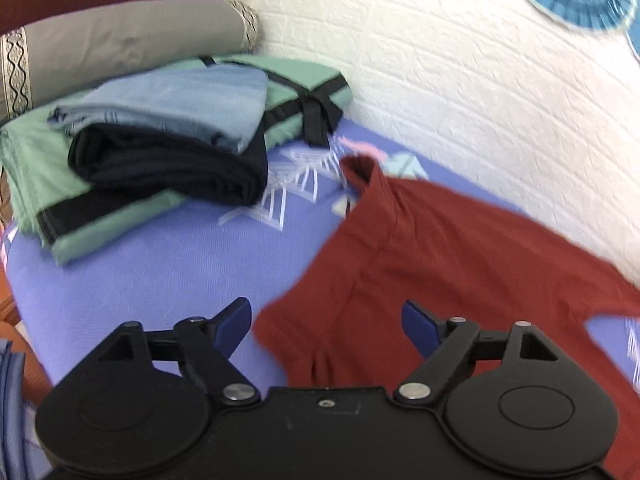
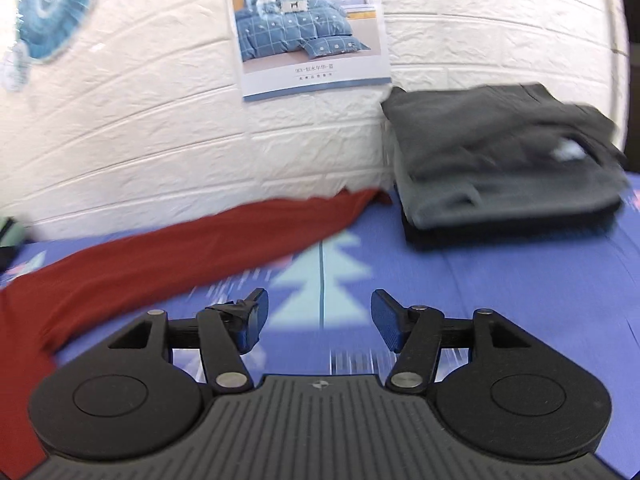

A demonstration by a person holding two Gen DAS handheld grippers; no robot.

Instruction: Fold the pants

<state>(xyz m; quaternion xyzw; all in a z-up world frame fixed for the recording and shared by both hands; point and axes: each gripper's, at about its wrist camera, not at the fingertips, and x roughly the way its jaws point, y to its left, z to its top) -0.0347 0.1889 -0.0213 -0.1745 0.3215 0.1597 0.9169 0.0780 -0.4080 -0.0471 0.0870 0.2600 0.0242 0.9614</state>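
— Left gripper (image 1: 327, 326)?
— Jaws spread wide, gripping nothing, poised above red pants (image 1: 432, 248) spread flat on blue bed sheet (image 1: 160, 272), right of folded clothes stack (image 1: 168, 136).
— Right gripper (image 2: 320, 320)?
— Jaws released too, over sheet; pants leg to its left, grey folded pile (image 2: 504, 160) beyond.

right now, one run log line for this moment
left gripper: open over red pants | right gripper: open, empty | pants spread on bed sheet

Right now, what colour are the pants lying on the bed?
Rust red, a plain solid colour with no pattern. The pants show best in the left wrist view.
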